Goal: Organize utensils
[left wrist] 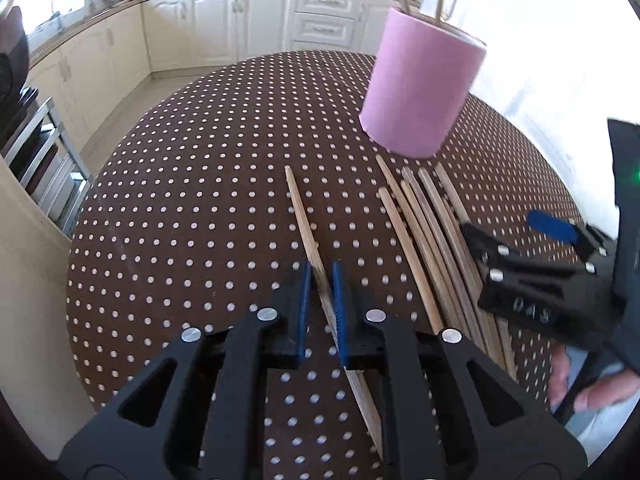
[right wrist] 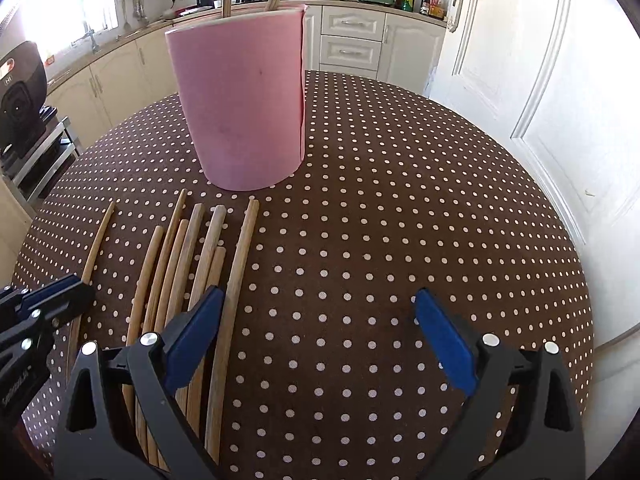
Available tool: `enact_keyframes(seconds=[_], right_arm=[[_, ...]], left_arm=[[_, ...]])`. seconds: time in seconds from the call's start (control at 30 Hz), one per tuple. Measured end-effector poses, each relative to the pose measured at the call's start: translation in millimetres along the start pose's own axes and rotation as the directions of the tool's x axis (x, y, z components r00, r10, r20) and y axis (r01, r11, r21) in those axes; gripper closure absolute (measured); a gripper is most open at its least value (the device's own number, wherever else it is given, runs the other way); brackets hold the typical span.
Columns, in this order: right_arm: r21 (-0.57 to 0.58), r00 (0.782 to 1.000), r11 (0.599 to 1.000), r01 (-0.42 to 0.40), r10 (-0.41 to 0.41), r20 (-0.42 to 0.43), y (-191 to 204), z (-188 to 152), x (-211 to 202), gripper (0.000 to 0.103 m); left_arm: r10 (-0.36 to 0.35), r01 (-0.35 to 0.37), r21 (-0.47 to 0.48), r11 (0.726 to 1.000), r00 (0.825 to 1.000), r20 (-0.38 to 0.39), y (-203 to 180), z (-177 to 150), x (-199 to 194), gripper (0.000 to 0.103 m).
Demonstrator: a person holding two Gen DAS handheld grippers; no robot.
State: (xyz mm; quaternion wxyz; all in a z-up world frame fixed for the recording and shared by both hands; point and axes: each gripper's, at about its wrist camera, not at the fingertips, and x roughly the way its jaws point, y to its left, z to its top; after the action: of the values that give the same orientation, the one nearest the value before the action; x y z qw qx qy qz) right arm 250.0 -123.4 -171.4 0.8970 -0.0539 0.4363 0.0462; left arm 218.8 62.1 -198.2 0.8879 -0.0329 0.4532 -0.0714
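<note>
A pink cylindrical holder [left wrist: 420, 88] [right wrist: 242, 100] stands on the brown polka-dot table with two wooden chopsticks sticking out of it. Several wooden chopsticks [left wrist: 432, 236] [right wrist: 192, 264] lie side by side in front of it. My left gripper [left wrist: 321, 270] is shut on one separate chopstick [left wrist: 302, 216] that lies apart to the left of the pile; it shows at the left of the right wrist view [right wrist: 96, 240]. My right gripper [right wrist: 318, 300] is open wide and empty, its left finger over the right side of the pile; it also shows in the left wrist view [left wrist: 552, 264].
The table [right wrist: 400, 220] is round with a brown dotted cloth. Cream kitchen cabinets [left wrist: 224, 24] and a counter run behind it. A white door [right wrist: 520, 80] is to the right. A metal rack [left wrist: 44, 160] stands left of the table.
</note>
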Motion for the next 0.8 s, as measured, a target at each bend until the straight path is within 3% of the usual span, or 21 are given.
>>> enact_keyframes(seconds=[0.17,0.5,0.6,0.8], right_arm=[[-0.001,1.000,1.000,-0.018,0.018,-0.008,1.0,0.6,-1.0,0.022],[-0.046,0.998,0.997,-0.054,0.053,-0.017,18.3,1.5,-7.8,0.050],[-0.047,0.997,0.997,-0.068,0.067,-0.023,18.7,-0.2,-9.7,0.060],[-0.030,0.996,0.996,-0.089,0.088,-0.026,9.0,-1.8,-12.7,0.091]], left_arm=[[-0.005,0.005,-0.052,0.999,1.000,-0.014,4.3,0.2,-1.3,0.091],[0.086,-0.088,-0.143,0.986,0.996,-0.019,-0.9,10.0,6.1,0.090],[0.093,-0.097,-0.167,0.981,0.995,-0.028,-1.4,13.5,10.0,0.090],[0.094,-0.099,-0.174,0.980,0.995,-0.036,2.6,17.9,13.8,0.090]])
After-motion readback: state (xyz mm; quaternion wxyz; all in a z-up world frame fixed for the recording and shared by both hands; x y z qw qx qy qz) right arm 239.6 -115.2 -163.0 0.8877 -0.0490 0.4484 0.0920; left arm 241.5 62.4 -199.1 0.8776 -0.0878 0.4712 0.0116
